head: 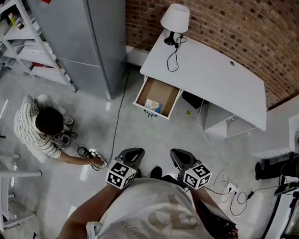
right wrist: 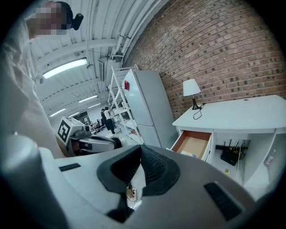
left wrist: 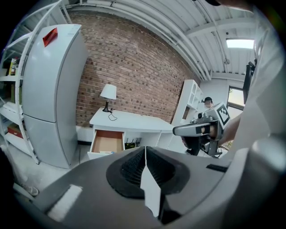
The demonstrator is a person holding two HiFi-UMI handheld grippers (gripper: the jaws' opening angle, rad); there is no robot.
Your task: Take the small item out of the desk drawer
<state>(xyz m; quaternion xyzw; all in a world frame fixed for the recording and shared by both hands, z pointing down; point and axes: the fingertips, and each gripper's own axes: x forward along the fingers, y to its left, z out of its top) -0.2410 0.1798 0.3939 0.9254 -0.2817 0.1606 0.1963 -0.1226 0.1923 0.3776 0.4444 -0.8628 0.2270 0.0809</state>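
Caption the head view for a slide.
Left gripper and right gripper face a white desk whose open drawer holds a small item.

White printed T-shirt (head: 156, 213); dark-grey left gripper (head: 134, 154), right gripper (head: 178, 154).

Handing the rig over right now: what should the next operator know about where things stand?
Left claw: shut, empty.
Right claw: shut, empty.
Both are well short of the white desk.
Drawer: already pulled open; the small item lies at its front end, untouched.
Left to do: approach, open one claw, grip the item, lift it out.
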